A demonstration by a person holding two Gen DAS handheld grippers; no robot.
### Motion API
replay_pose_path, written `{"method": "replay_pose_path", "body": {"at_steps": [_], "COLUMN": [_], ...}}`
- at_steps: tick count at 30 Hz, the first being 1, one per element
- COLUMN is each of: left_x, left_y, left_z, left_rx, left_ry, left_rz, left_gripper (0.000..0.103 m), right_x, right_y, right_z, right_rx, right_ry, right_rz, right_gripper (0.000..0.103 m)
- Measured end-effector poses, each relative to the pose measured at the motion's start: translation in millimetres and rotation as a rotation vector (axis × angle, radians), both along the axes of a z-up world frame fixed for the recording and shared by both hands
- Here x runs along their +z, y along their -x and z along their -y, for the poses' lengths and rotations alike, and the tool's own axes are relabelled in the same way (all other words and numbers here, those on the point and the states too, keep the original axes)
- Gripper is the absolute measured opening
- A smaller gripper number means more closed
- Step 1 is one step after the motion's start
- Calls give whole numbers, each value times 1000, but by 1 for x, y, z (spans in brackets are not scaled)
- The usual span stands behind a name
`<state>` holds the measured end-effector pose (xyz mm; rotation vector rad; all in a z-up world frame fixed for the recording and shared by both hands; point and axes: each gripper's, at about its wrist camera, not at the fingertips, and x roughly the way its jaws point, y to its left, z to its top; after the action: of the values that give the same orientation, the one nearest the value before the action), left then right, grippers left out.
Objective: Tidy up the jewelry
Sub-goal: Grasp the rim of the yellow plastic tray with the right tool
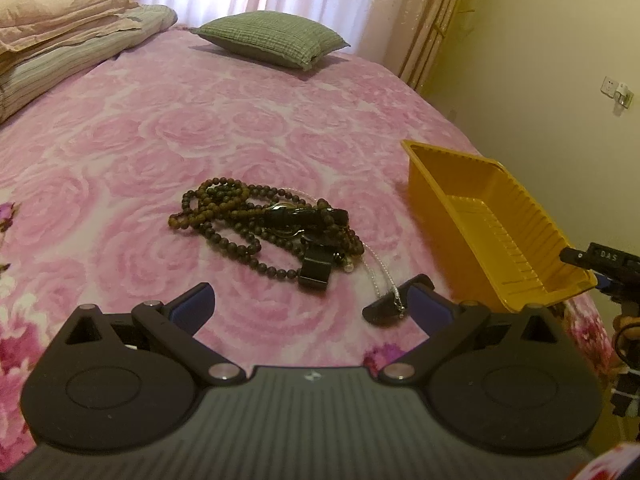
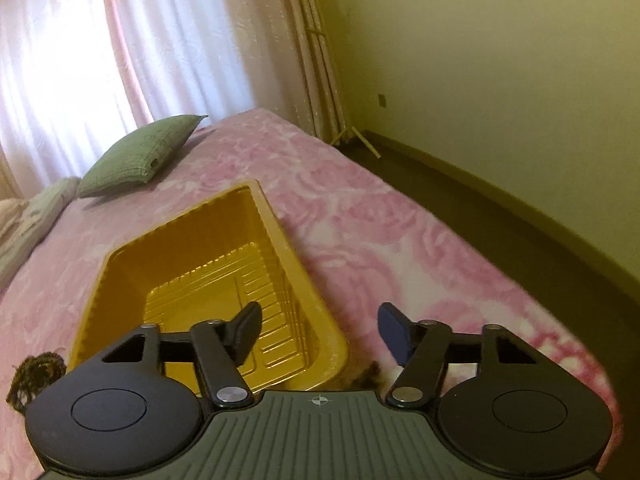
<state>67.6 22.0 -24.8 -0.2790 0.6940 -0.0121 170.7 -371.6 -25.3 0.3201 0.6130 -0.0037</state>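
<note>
Your left hand-held gripper (image 1: 308, 304) is hovering wide open, empty, over the beads (image 1: 248, 220); your right hand-held gripper (image 2: 320, 332) is gaping, empty, above the tray (image 2: 192, 232).

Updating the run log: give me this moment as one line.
left gripper: open, before jewelry pile | right gripper: open, over yellow tray corner | tray: empty | bedspread

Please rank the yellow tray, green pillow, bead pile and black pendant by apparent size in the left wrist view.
1. Yellow tray, though it is nearer the camera than the green pillow, so that order is unsure.
2. Green pillow.
3. Bead pile.
4. Black pendant.
</note>
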Motion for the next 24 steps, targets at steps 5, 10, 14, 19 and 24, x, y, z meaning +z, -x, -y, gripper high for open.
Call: {"method": "replay_pose_path", "body": {"at_steps": [5,10,14,19,24], "left_x": [-5,-9,-9,-9,-7], "left_y": [-3,-4,-3,-3,-1], "left_z": [1,3,3,3,5], "left_rx": [-9,-14,-11,-23,-69], "left_ry": [21,30,30,29,3], "left_rz": [-9,-28,-28,-31,-19], "left_gripper": [102,100,100,99,97], "right_x": [-12,-16,-15,-8,9], "right_y": [-5,-10,-10,-6,3], "right_z": [4,-1,-3,-8,-18], "right_rx": [-3,-4,-15,-17,1], "right_ry": [-61,-90,-92,-71,-4], "right_rz": [17,11,14,14,43], "right_gripper": [47,29,19,15,10]}}
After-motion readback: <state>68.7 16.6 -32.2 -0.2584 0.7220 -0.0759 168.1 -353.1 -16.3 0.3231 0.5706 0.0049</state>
